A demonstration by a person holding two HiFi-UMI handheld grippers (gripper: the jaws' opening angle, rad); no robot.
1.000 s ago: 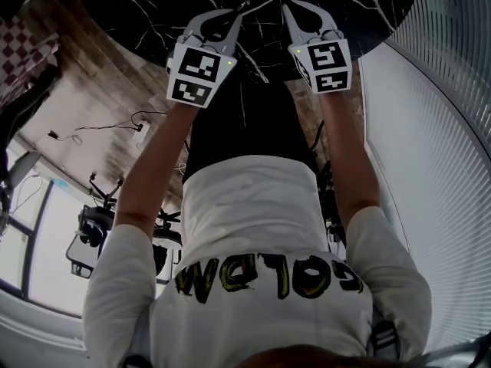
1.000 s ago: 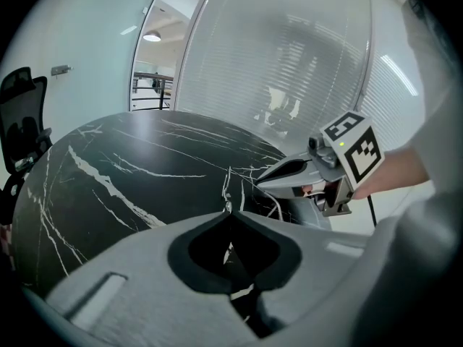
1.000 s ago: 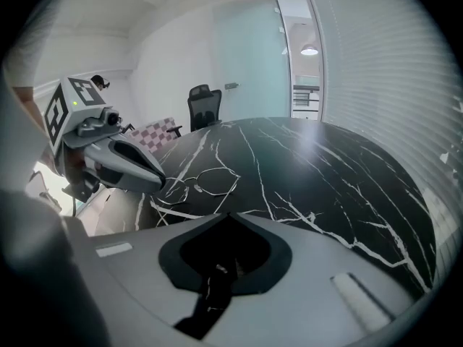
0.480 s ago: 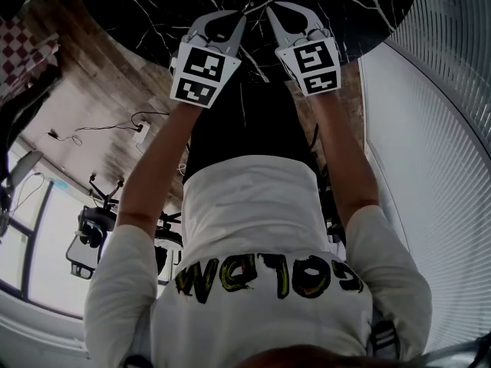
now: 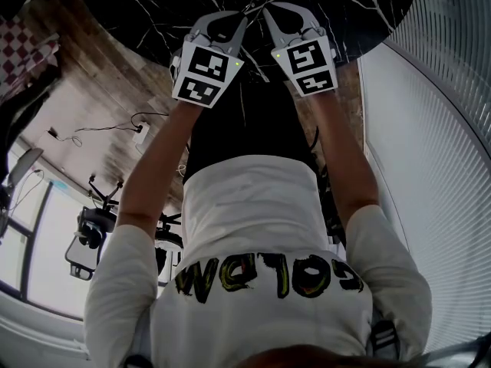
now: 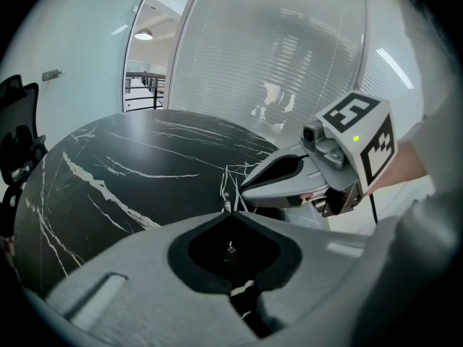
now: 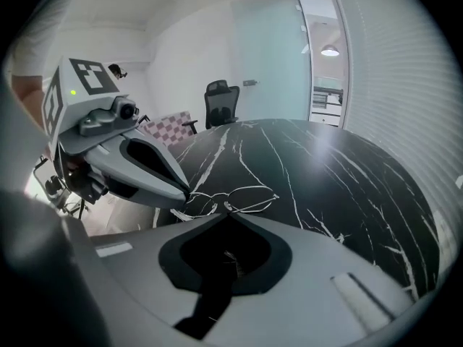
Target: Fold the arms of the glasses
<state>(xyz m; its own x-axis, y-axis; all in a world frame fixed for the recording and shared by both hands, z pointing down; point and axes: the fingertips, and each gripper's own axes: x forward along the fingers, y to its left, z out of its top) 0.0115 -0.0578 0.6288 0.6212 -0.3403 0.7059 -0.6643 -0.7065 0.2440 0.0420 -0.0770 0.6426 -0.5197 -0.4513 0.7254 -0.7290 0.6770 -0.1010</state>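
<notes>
Thin wire-framed glasses (image 5: pixel 255 4) lie on the black marble table (image 5: pixel 146 14), between the two grippers' tips. My left gripper (image 5: pixel 244 20) is shut, and its tips pinch the frame's wire (image 6: pixel 226 188) at one end. My right gripper (image 5: pixel 265 11) is also shut, with its tips against the lower rim near the bridge (image 7: pixel 230 205). In the right gripper view both lenses (image 7: pixel 249 196) show just past my tips (image 7: pixel 226 209), and the left gripper's (image 7: pixel 187 192) tips touch the frame's left side. The arms are too thin to tell folded from unfolded.
The round table's near edge (image 5: pixel 230 71) runs just below the grippers. A black office chair (image 7: pixel 221 101) and a checkered seat (image 7: pixel 168 127) stand beyond the table's far side. Ribbed blinds (image 5: pixel 445 167) line the right wall.
The right gripper has moved left and slightly up toward the left gripper, so the two sets of tips now nearly meet. The left gripper has barely shifted.
</notes>
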